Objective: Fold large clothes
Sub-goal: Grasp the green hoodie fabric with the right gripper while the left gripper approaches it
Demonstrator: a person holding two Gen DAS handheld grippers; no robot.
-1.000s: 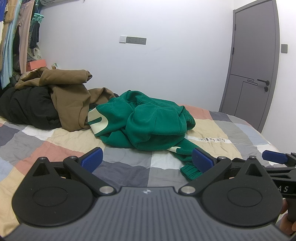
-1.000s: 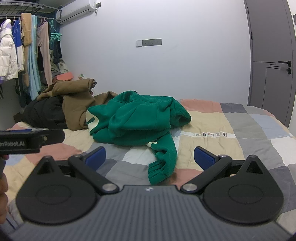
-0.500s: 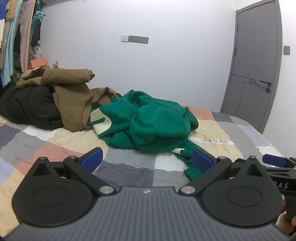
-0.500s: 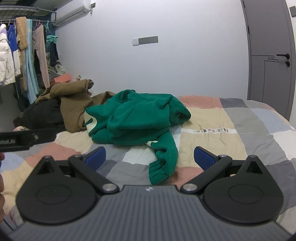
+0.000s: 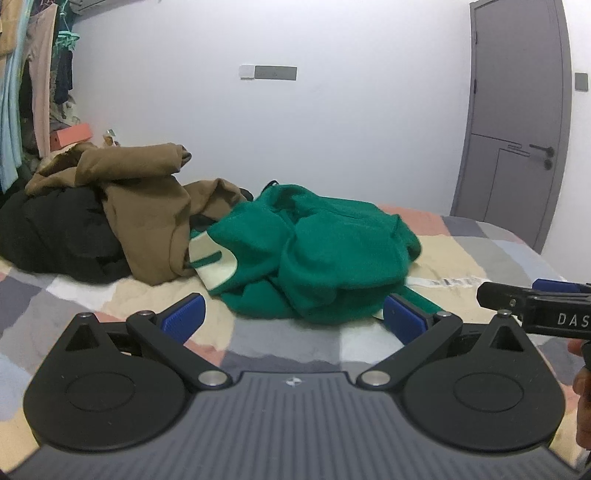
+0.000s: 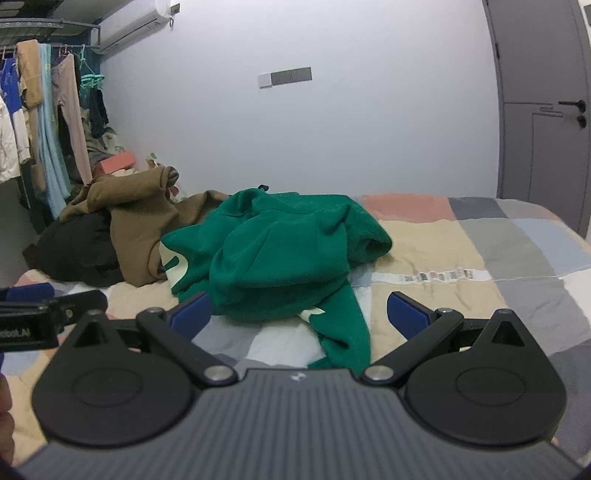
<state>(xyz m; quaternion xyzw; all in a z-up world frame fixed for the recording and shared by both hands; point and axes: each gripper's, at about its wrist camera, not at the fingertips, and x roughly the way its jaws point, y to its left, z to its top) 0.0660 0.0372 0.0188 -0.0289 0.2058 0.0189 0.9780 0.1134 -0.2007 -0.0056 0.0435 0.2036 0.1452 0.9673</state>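
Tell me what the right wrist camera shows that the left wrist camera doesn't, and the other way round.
Only the right wrist view shows the air conditioner and the green sleeve trailing toward the right gripper. Only the left wrist view shows the left gripper from behind, with the right one at its edge. Both show the crumpled green garment, the brown garment, the black garment, the patchwork bedspread and the grey door. Both grippers are open and empty.

Plain white wall [image 6: 369, 129] with a grey switch panel [image 6: 285, 77] at 12 o'clock. Grey door [image 5: 517, 122] at 2 o'clock. Air conditioner [image 6: 136, 22] and a loaded clothes rail [image 6: 44, 110] at 10 o'clock. Bed [image 6: 498, 240] under a patchwork cover.
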